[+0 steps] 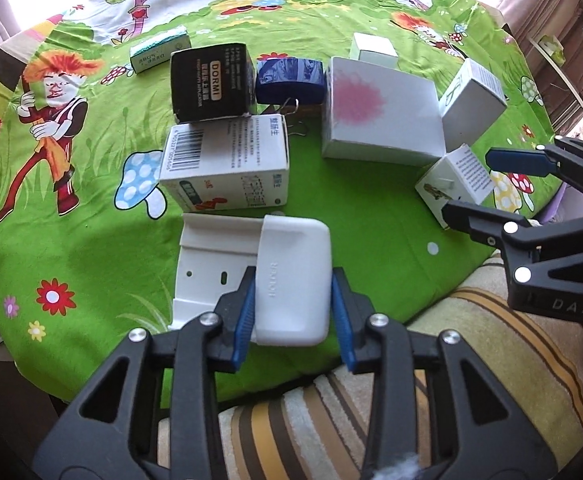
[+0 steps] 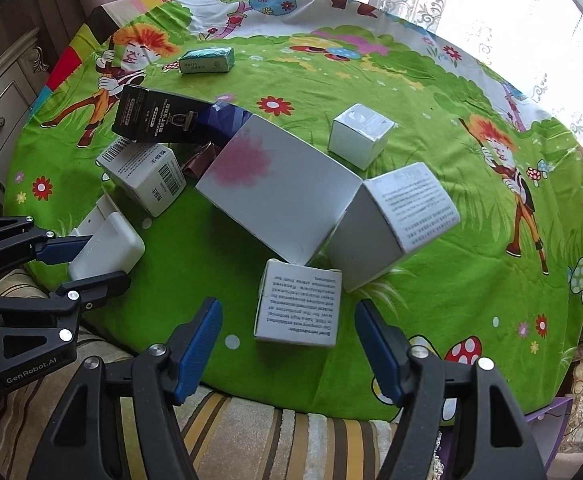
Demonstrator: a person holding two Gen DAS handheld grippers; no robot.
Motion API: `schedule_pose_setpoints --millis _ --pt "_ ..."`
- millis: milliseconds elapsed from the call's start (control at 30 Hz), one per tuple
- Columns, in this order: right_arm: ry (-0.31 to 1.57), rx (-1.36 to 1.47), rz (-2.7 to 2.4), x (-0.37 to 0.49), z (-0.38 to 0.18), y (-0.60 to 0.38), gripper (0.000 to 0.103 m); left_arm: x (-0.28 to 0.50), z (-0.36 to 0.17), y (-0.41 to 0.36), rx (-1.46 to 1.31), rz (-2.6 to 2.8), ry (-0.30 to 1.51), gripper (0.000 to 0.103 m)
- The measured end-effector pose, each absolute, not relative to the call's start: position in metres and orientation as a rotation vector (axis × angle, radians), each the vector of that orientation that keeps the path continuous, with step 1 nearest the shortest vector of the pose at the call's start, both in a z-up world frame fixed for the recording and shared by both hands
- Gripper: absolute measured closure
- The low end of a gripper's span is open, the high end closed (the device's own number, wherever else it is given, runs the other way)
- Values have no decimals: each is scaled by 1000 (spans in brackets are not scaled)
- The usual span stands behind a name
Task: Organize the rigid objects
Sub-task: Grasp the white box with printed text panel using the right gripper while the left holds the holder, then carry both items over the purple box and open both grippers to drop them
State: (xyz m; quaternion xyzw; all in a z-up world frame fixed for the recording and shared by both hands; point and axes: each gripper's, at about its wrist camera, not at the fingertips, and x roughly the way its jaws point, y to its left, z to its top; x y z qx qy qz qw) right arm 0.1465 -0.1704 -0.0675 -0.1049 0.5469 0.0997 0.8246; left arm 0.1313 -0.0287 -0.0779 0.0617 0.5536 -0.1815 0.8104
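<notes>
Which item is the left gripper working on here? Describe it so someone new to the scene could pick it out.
Start at the green cartoon tablecloth and go to its near edge, just in front of the barcode box. There a smooth white rounded case lies between the left gripper fingers. Unlike the square cardboard boxes around it, it is plastic, soft-cornered and almost unprinted.

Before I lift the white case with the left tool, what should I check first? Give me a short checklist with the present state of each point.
1. The white case lies between the pads of the left tool: ok.
2. Both pads press firmly on the case: cannot tell; one side looks barely touching.
3. The case is free from the white tray that it overlaps: cannot tell.
4. The right tool is open and holds nothing: ok.
5. The small printed box in front of the right tool is clear of its pads: ok.
</notes>
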Motion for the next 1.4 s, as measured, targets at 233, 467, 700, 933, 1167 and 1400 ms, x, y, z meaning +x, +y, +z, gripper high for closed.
schedule_pose_setpoints --millis 233,467,700,933,1167,1400 --pt "1208 -219 214 154 -78 -169 34 127 -64 -24 131 -376 1133 64" --pt "1219 -179 221 153 -82 -176 60 129 -56 -27 127 -359 1090 64" --pt "1133 -159 242 130 -54 -184 60 116 -31 -40 142 -382 1036 64" --pt "1049 -48 189 100 -22 -231 60 97 -1 -87 260 -472 972 64" --pt "997 23 86 70 -5 -294 60 80 14 -150 369 -597 938 64" --pt "968 102 -71 38 0 -373 60 62 22 -222 443 -760 922 64"
